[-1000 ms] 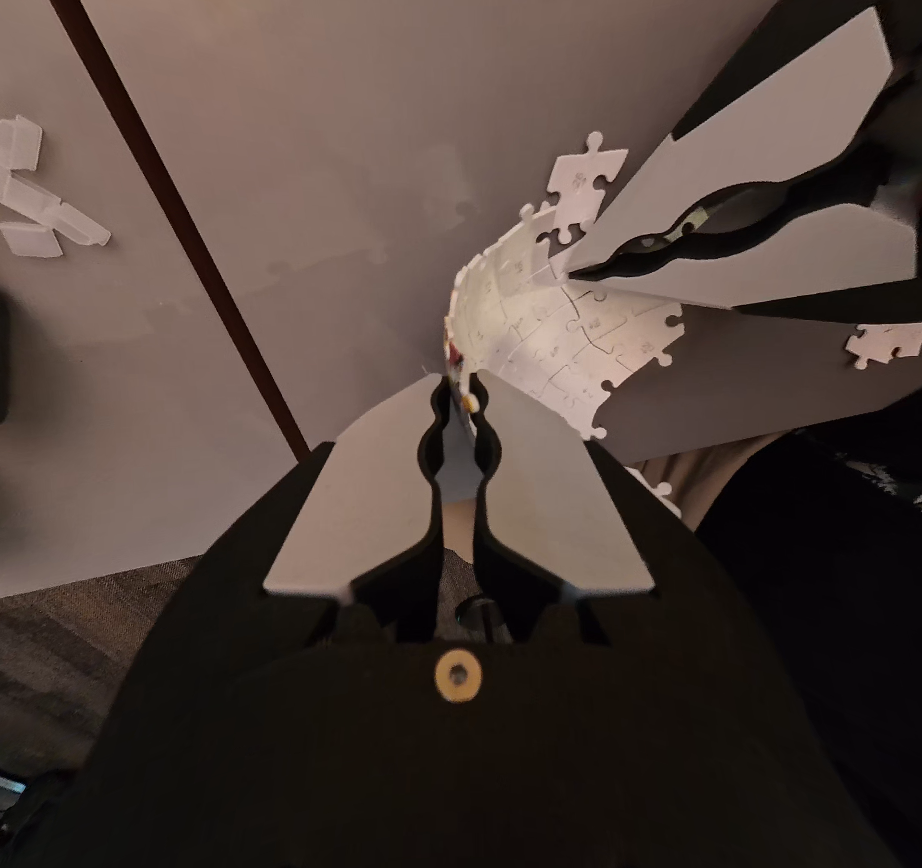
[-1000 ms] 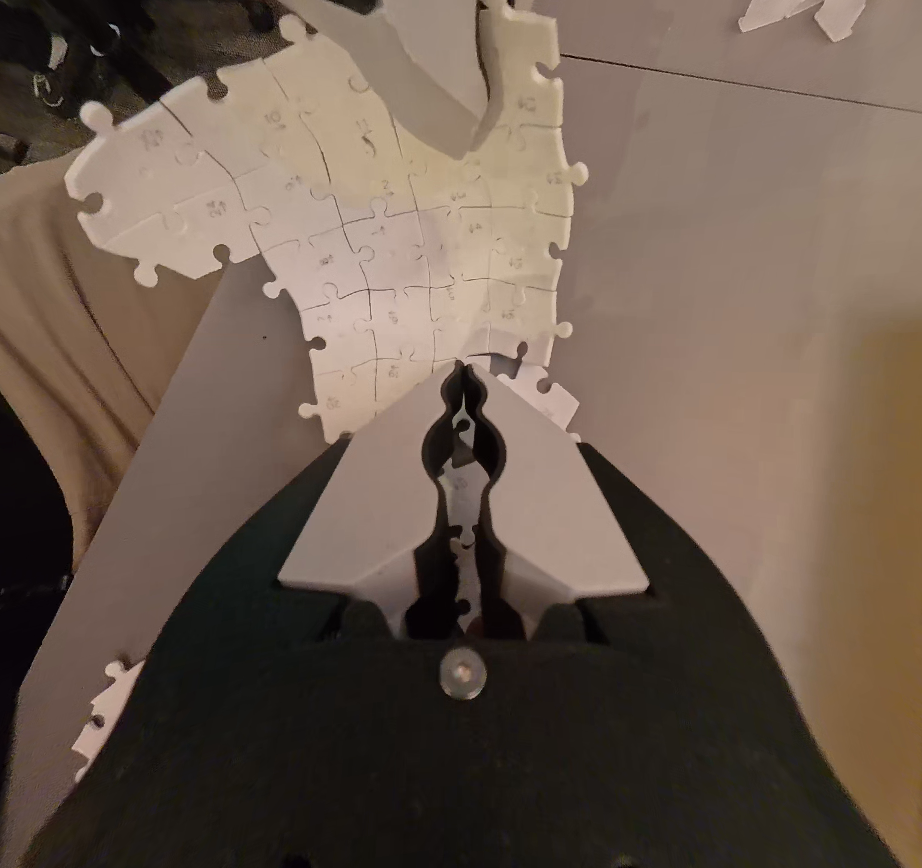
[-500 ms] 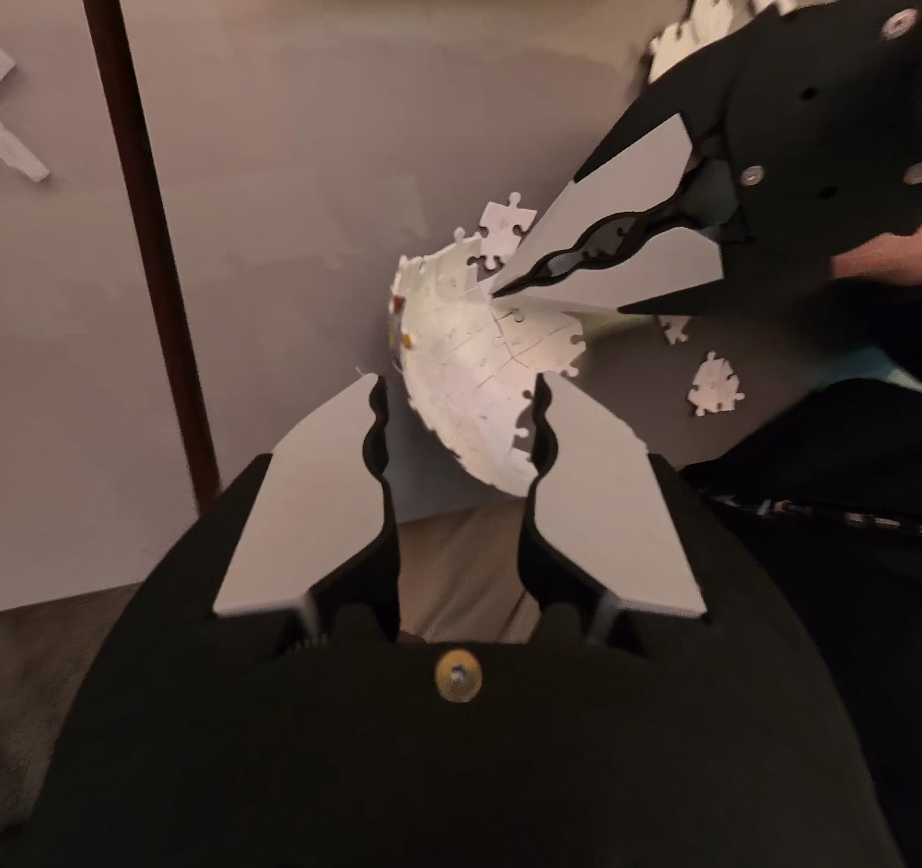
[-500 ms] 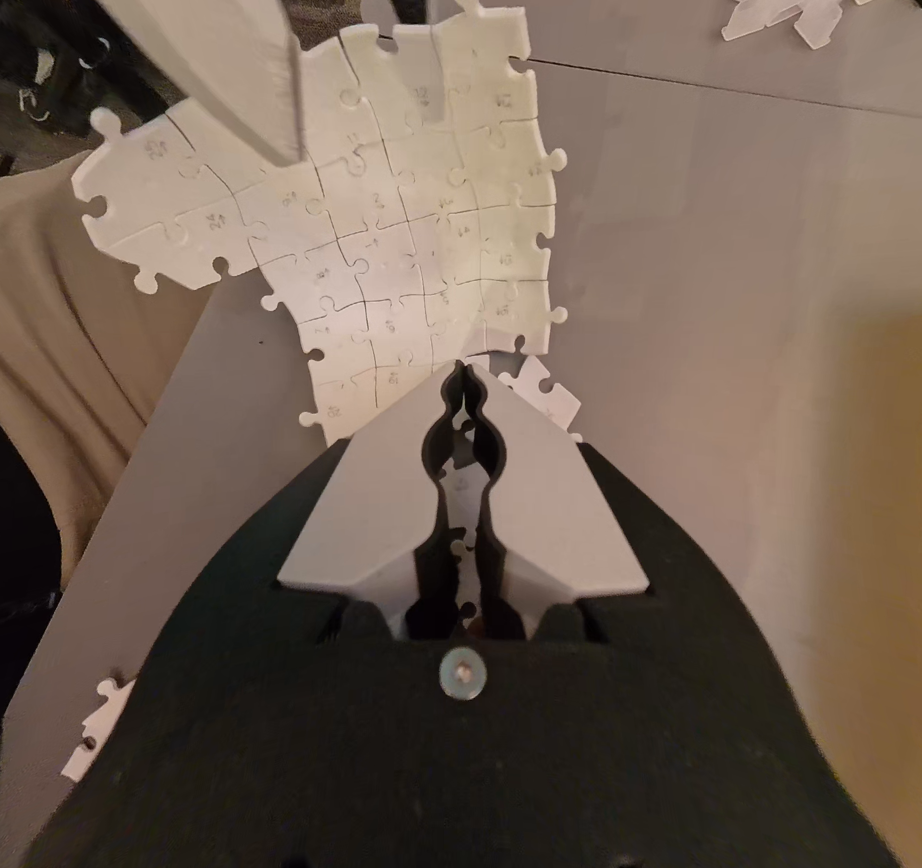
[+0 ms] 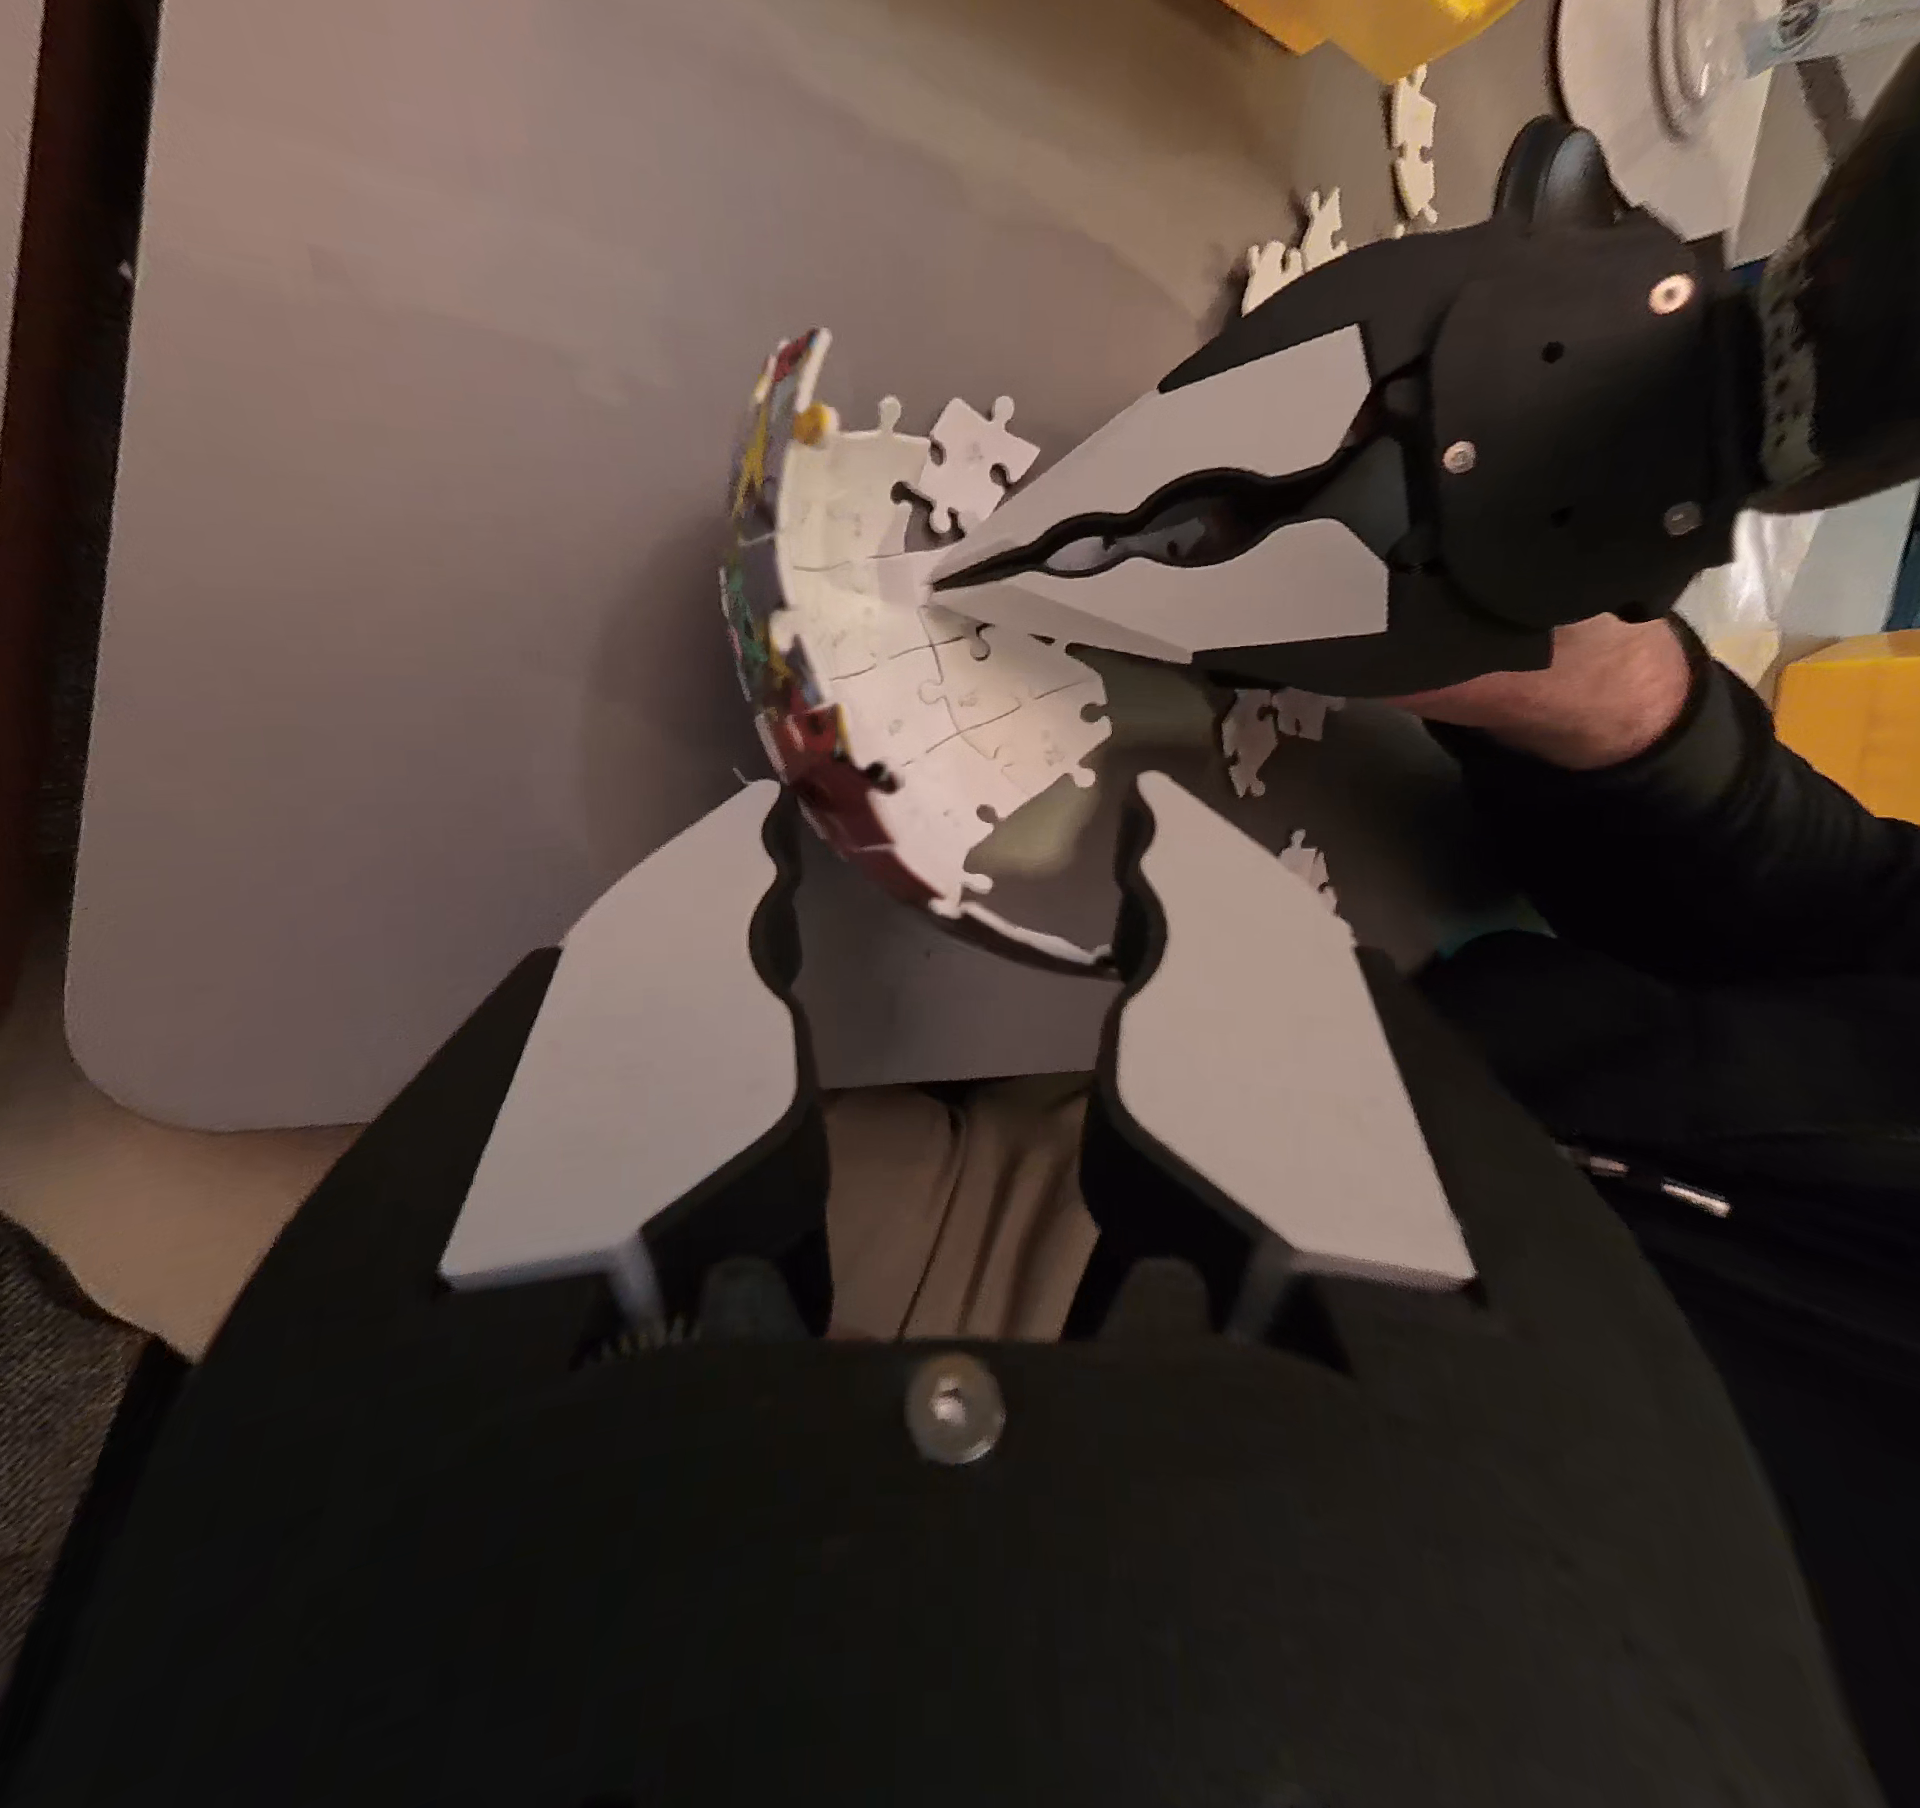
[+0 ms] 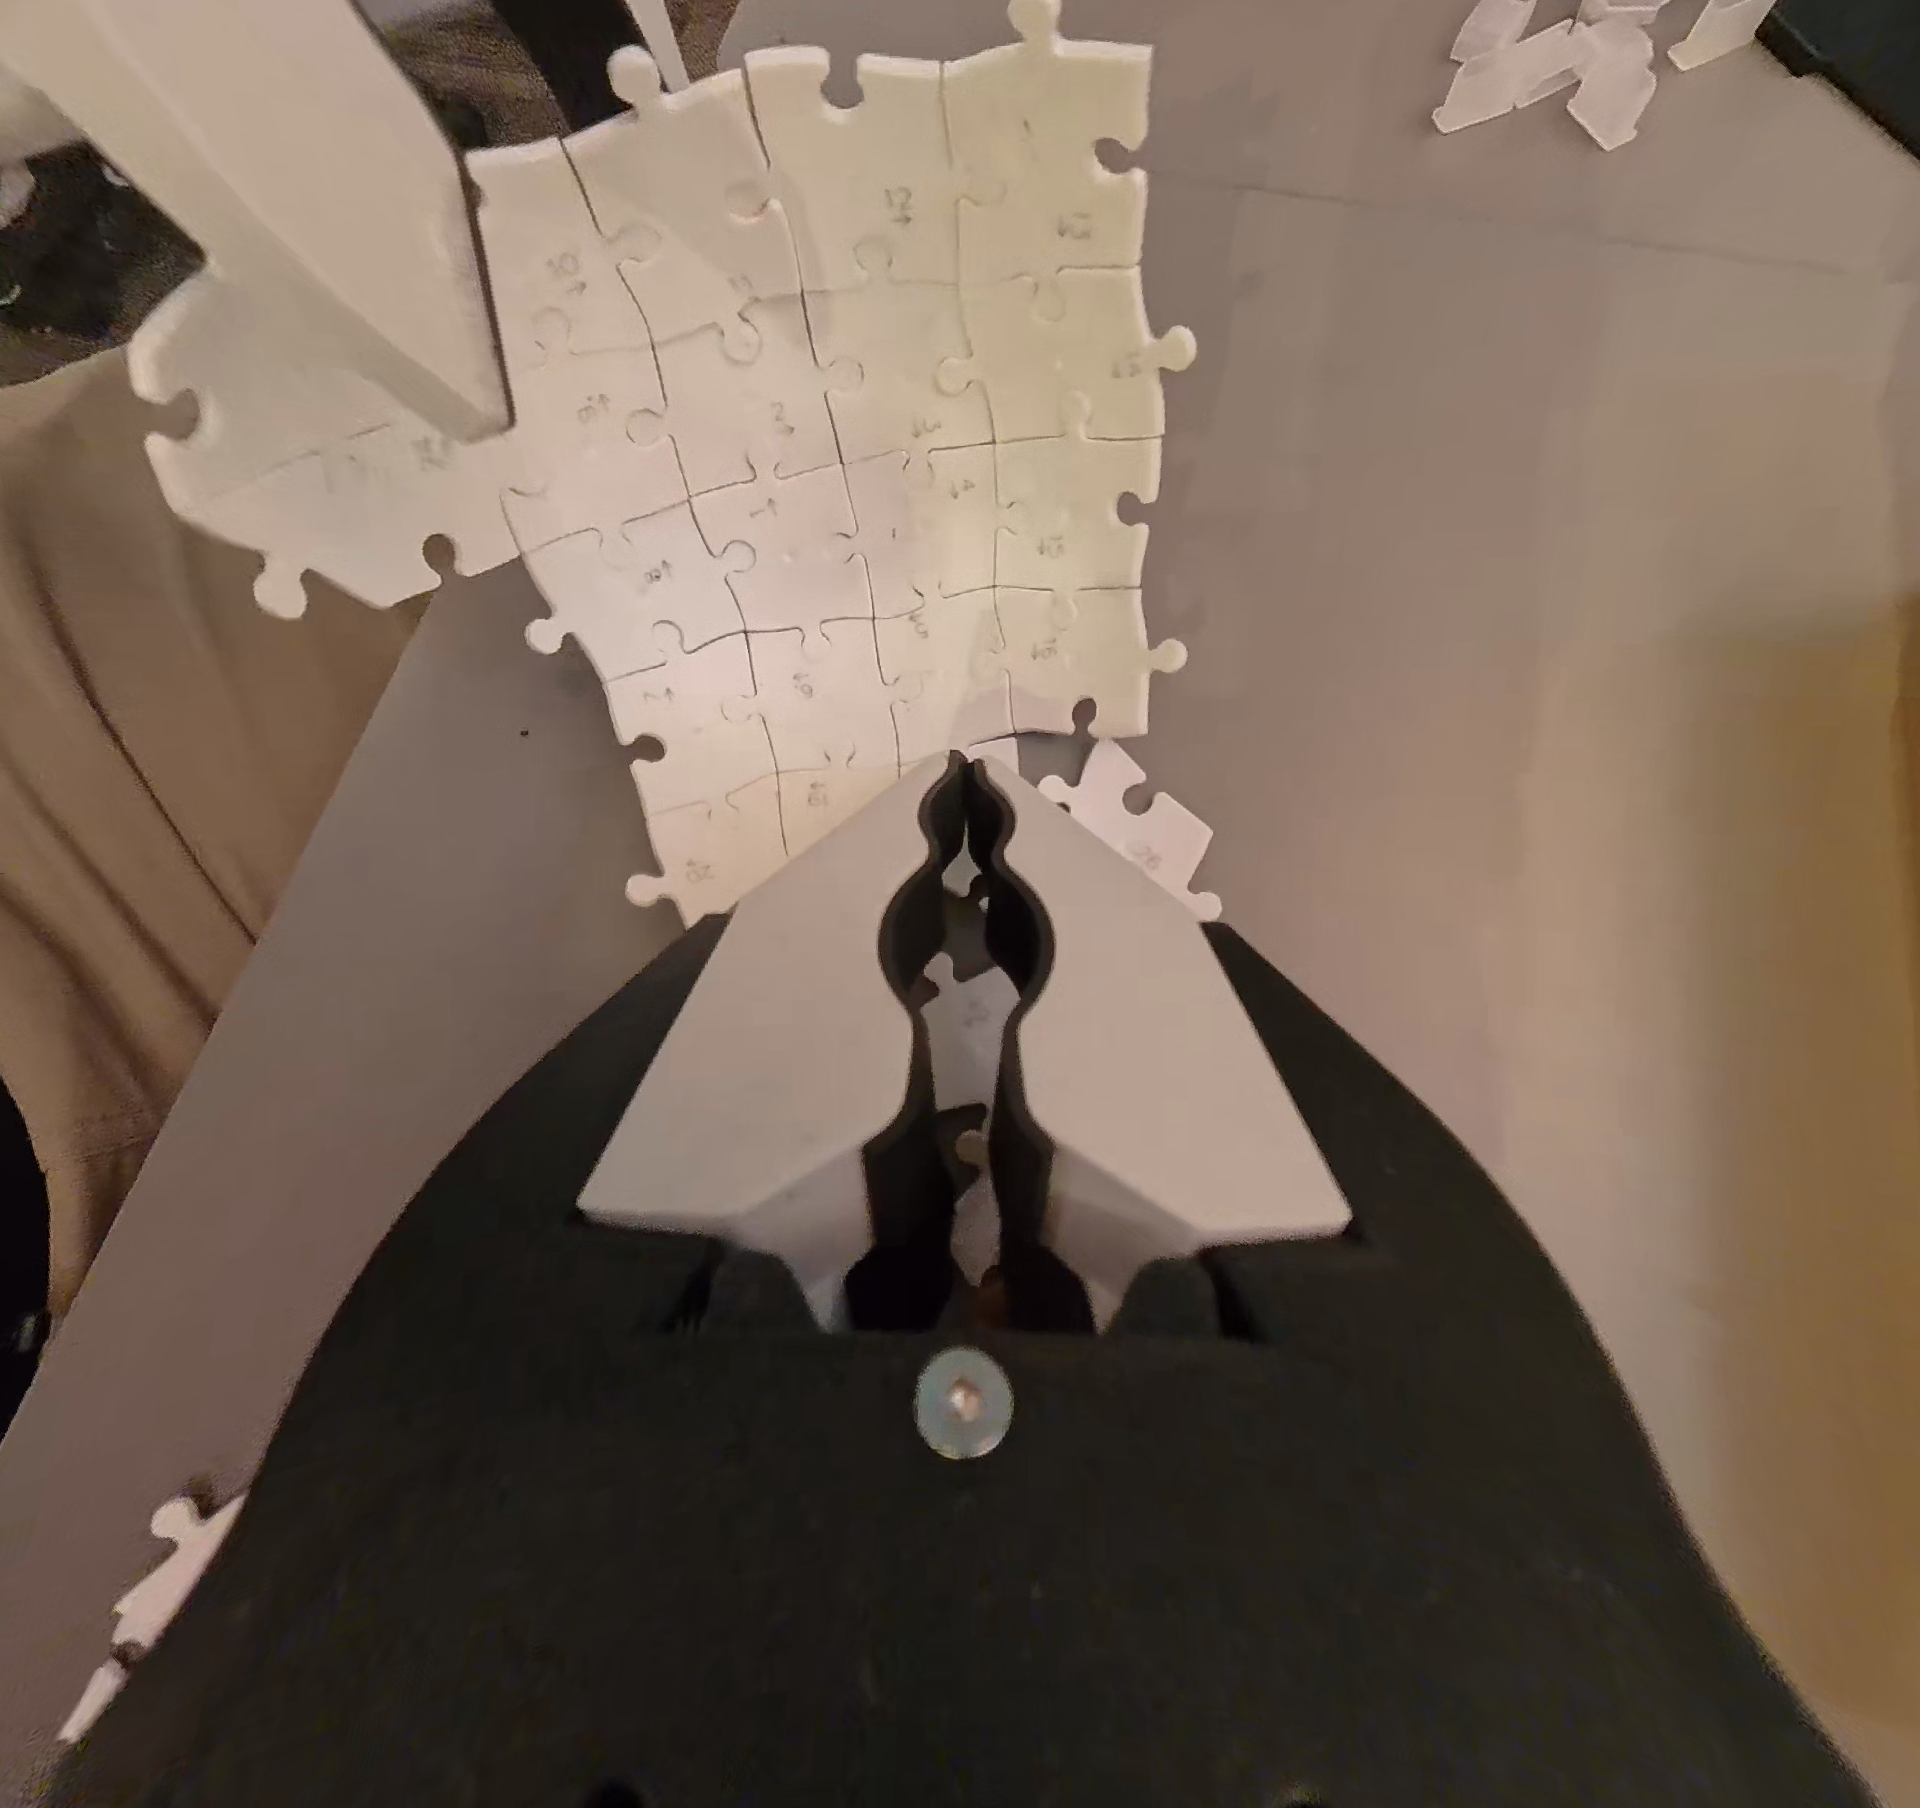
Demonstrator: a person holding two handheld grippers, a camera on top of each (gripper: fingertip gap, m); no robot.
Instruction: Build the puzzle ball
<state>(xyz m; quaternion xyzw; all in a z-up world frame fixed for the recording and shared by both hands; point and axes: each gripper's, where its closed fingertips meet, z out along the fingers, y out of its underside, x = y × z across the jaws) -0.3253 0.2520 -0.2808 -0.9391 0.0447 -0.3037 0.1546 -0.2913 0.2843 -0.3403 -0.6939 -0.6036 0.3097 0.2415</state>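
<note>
Numbers were handwritten on the shell's (image 6: 831,470) white inner faces; its outside was coloured. Curved, of interlocked plastic pieces, it hung above the desk's (image 5: 468,408) near edge, pinched at its rim by the tightly closed right gripper (image 6: 964,769). The left gripper (image 5: 951,802) gaped wide, empty, at the shell's lower edge. Loose pieces (image 5: 1262,730) lay nearby.

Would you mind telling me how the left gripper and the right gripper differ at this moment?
The left gripper is open, jaws spread wide; the right gripper is shut, tips together. The right gripper pinches the edge of the curved puzzle section, holding it above the grey table; the left gripper grips nothing, its fingers either side of the section's lower edge. Both share pale grey fingers on black bodies.
</note>
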